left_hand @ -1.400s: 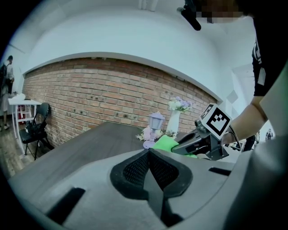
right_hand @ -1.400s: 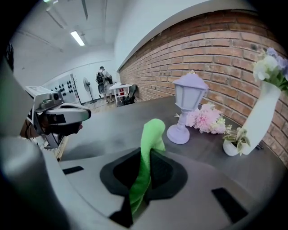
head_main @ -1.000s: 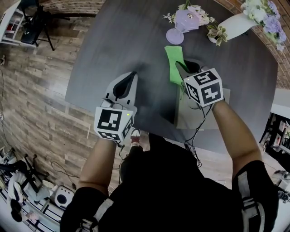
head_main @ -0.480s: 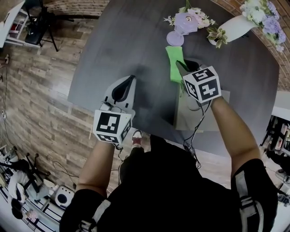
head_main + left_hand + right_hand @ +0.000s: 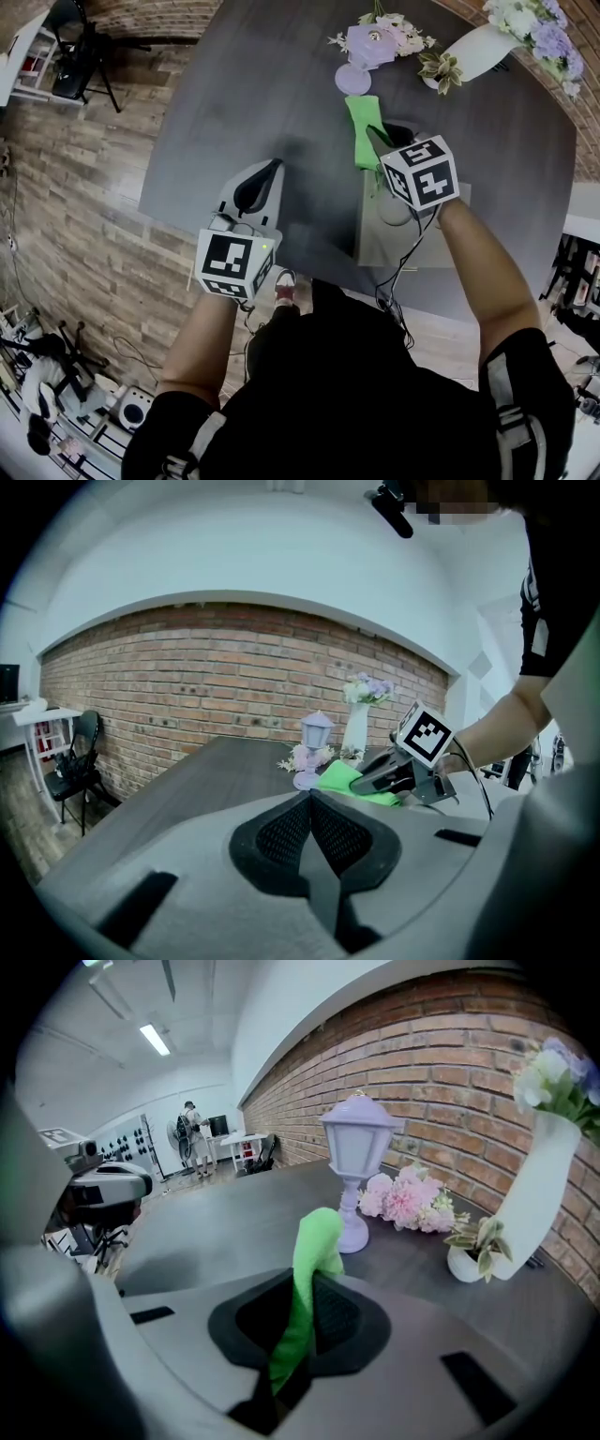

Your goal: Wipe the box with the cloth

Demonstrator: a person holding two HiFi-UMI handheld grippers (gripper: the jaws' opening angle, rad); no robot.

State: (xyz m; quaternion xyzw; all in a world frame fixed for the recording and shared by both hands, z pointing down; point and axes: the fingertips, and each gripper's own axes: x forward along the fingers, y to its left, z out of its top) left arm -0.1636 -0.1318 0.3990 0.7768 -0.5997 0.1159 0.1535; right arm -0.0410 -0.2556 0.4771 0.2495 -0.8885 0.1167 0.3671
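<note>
In the head view, my right gripper [image 5: 382, 139] sits upper centre with the green cloth [image 5: 363, 122], just past the box [image 5: 373, 246]'s upper-left corner. In the left gripper view, my left gripper [image 5: 310, 803] is clenched and empty. In the right gripper view, the jaws pinch the cloth at centre frame.

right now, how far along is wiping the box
Done: the cloth is picked up, pinched in the shut right tongs. In hand: those tongs are held over the box, cloth pointing past its far edge. Left: the wiping; no contact with the box shows. The left tongs are shut, empty.
</note>
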